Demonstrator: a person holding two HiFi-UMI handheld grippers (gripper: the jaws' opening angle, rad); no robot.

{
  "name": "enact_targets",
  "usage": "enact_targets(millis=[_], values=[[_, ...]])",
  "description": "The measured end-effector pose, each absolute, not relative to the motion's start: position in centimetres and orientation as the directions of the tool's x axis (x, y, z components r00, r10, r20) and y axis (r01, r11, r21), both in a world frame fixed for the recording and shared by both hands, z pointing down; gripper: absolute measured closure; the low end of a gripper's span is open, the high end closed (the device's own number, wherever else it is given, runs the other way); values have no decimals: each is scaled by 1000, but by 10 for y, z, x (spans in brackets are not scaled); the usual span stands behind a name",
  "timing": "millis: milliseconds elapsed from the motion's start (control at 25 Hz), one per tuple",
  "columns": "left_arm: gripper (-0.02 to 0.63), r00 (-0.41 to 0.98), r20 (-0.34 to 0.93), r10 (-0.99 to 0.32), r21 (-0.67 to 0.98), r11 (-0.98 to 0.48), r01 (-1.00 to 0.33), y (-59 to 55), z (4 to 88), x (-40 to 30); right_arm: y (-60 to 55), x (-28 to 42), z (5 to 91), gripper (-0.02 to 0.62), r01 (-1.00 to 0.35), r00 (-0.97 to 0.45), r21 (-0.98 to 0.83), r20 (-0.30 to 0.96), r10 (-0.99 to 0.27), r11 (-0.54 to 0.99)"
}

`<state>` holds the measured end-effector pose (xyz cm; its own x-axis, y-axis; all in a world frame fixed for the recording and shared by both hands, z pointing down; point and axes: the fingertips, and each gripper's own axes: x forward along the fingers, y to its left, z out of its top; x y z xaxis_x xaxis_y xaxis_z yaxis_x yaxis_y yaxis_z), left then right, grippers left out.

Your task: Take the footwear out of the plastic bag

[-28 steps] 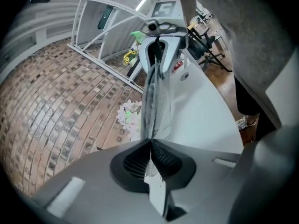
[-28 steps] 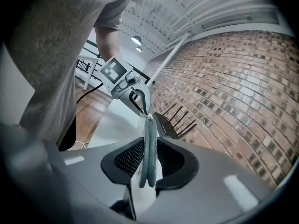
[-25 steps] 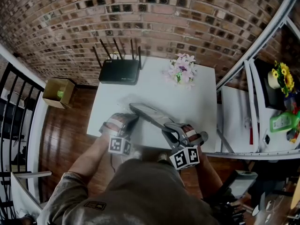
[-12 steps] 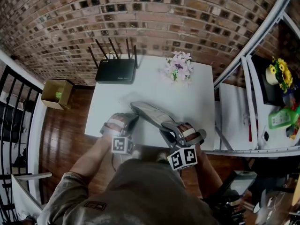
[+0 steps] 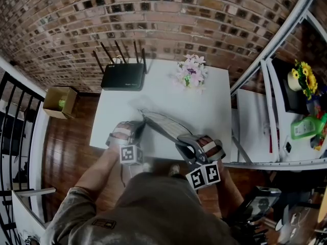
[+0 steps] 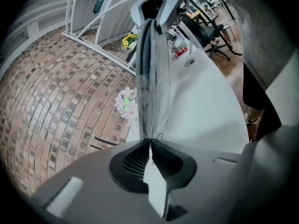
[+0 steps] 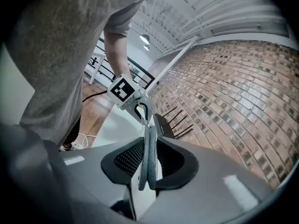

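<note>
**Q:** What are the fingers doing?

**A:** The left gripper's fingers (image 6: pixel 133 161) are pressed almost together, pinching a thin edge of the clear plastic bag (image 6: pixel 162 87). The right gripper's fingers (image 7: pixel 126 160) stand partly apart, clamped on one end of a pair of slippers (image 7: pixel 148 148), the two flat soles squeezed side by side.

**Q:** What do the slippers look like, and where are they?

**A:** They are grey, long and flat, with a rough, woven-looking surface. They stretch in the air between the left gripper (image 5: pixel 139 129) and the right gripper (image 5: pixel 184 143), just above the near part of the table (image 5: pixel 204 106). The filmy, see-through bag runs alongside them from the left gripper. Whether it covers the end in the right jaws cannot be told.

**Q:** And the table and the room?

**A:** The table is white, smooth and rectangular. At its far edge sit a black router (image 5: pixel 122 76) with thin aerials and a small bunch of pale pink flowers (image 5: pixel 191 73). Behind is a brick wall (image 5: pixel 168 19). The floor (image 5: pixel 66 137) is dark wood, with an open cardboard box (image 5: pixel 60 100) on it to the left. A white metal rack (image 5: pixel 265 86) stands to the right.
</note>
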<state>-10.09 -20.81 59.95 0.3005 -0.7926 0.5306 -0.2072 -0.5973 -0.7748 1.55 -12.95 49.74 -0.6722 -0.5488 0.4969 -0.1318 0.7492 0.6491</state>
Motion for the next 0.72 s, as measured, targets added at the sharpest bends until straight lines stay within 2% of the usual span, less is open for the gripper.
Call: enact_targets(millis=[360,720], values=[[603,272,515,-813,-767,-579,-276,-211,607,-108,-121,26,489,495,-159,-689,628,482,-541,762],[604,225,550,-804,-757,-594,-273,-206,630,-119,-105,58,483,495,-222,-679,590,478,-557,776]])
